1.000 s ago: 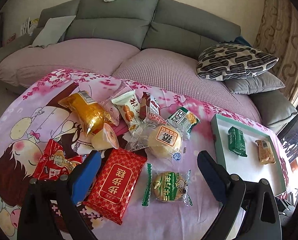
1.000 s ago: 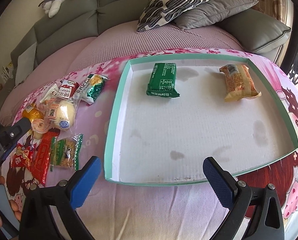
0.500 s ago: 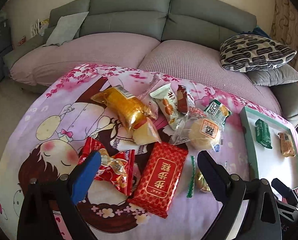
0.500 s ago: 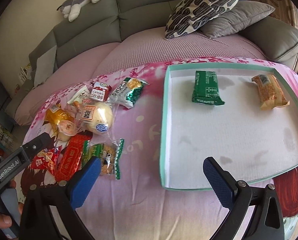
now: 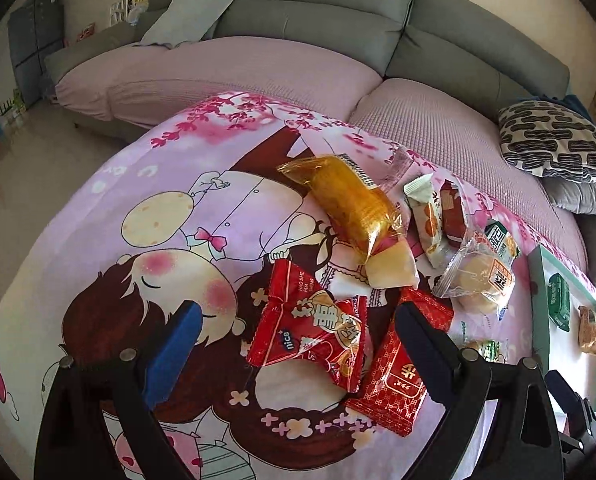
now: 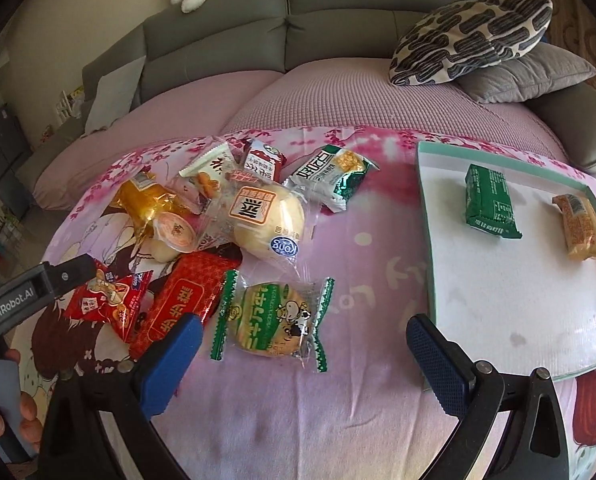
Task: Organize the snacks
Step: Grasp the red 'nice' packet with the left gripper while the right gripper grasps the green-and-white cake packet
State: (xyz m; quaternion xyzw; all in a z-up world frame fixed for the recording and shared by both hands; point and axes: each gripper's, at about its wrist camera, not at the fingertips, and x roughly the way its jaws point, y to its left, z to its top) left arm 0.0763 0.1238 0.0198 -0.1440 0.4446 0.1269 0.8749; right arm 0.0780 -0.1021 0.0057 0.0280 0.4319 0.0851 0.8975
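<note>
Both grippers hang low over the table with their blue-padded fingers spread wide and nothing between them. The left gripper [image 5: 298, 336] sits at the bottom of its frame, pointed at a crinkly red foil snack bag [image 5: 311, 326] lying between its fingers, with a flat red patterned packet [image 5: 401, 364] partly under the right-hand finger. The right gripper [image 6: 301, 356] frames a round biscuit in a clear wrapper with green zigzag ends [image 6: 272, 322].

The table wears a soft pink cartoon-print cloth [image 6: 361, 264]. The loose snacks are piled centre-left in the right wrist view: a glossy golden cellophane bag [image 5: 349, 208], a pale bun in clear plastic [image 6: 268, 218], and a green-and-white sachet [image 6: 331, 172].

At the right edge there is a shallow white tray with a teal rim [image 6: 429, 240]. It holds two things, well apart: a green foil packet [image 6: 489, 202] and a tan wrapped cake bar [image 6: 581, 226].
</note>
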